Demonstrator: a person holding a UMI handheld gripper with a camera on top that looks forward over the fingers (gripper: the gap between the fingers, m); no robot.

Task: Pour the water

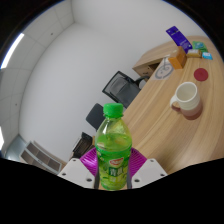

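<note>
While gripped upright, bottle [113,146] fills claw [112,170].

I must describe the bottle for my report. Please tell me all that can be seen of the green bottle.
The green bottle looks like clear green plastic with a green screw cap, which is on. A label with bright green and yellow print wraps its body. It stands upright in the view, between the fingers of the tongs, whose pink pads press on both of its sides. Its base is hidden, so whether it rests on anything cannot be told. The liquid level is not clear.
</note>
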